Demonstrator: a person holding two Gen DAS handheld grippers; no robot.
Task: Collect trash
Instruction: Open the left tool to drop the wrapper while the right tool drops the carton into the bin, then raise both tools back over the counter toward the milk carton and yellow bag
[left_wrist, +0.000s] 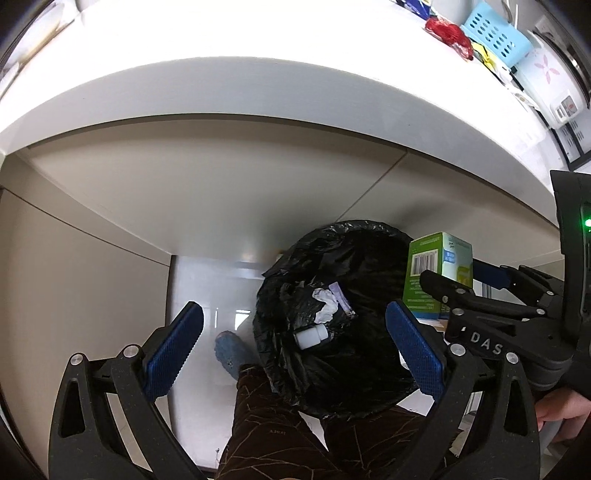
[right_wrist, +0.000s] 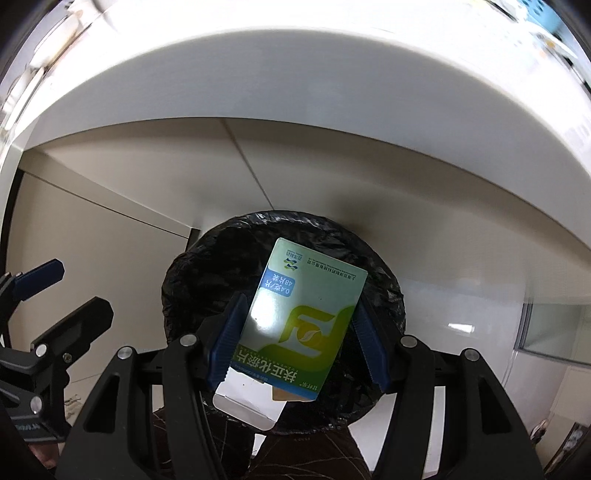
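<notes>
- While the right gripper (right_wrist: 297, 332) points down over the bin, its two blue pads press on the sides of a green and white box (right_wrist: 295, 321), so it holds this box firmly.
- One end flap of the box is open and hangs on the near side, under the gripper.
- From the left wrist view, the same box (left_wrist: 437, 275) is above the right rim of the bin, with a barcode on its side.
- The bin (left_wrist: 332, 317) stands on the floor, just in front of the white counter (left_wrist: 240, 92), and a black plastic bag lines it.
- Inside the bag lie a small white bottle (left_wrist: 312, 336) on its side and a crumpled white paper (left_wrist: 327, 306) with a pale purple piece beside it.
- The left gripper (left_wrist: 293, 339) is spread wide with nothing between its pads; it hangs over the left part of the bin.
- At the far right end of the counter I see a red crumpled wrapper (left_wrist: 448, 35), a light blue basket (left_wrist: 495, 33) and a white appliance with a pink flower mark (left_wrist: 546, 77).
- A leg in dark patterned trousers (left_wrist: 288, 435) and a foot in a blue slipper (left_wrist: 231, 350) are beside the bin.
</notes>
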